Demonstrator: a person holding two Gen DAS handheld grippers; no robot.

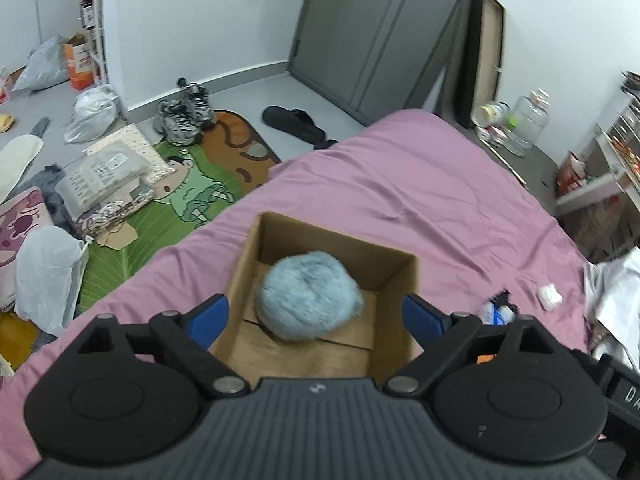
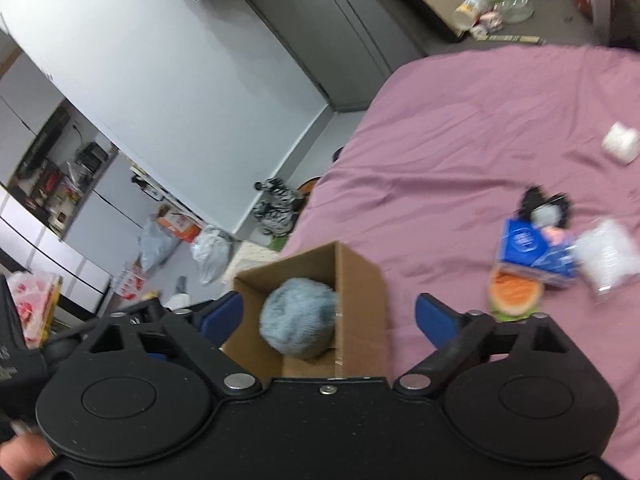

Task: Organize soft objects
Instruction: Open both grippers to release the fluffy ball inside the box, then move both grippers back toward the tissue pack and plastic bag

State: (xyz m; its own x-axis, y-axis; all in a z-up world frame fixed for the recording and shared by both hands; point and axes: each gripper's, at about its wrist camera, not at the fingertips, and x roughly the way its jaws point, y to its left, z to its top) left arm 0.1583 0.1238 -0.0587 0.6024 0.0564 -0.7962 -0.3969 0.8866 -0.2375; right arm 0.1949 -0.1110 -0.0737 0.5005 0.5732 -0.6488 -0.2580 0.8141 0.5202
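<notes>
Both grippers over the box, and both empty. Left gripper [image 1: 316,314] has its blue fingers spread wide, straddling the box [image 1: 394,308]; right gripper [image 2: 328,314] is spread just as wide, gripping nothing. The fluffy ball [image 1: 308,294] sits inside the box on the cardboard floor, touching neither set of fingers.

That one looks placed, so the step in hand, I'd say, is lifting clear and going for the next soft thing. Rise straight up so a finger doesn't catch the box wall and drag it across the sheet [image 2: 460,128]. The box is light and the bedding gives, so a nudge could tip it.

The ball: pale grey-blue, round, long fuzzy pile, filling much of the box's width. It should squash easily.

Further out in the right view, a loose cluster: an orange-and-green plush [image 2: 514,292], a blue pack [image 2: 528,246], a clear bag [image 2: 608,256], something black and furry [image 2: 544,204]. Well beyond, a small white piece [image 2: 620,144].
</notes>
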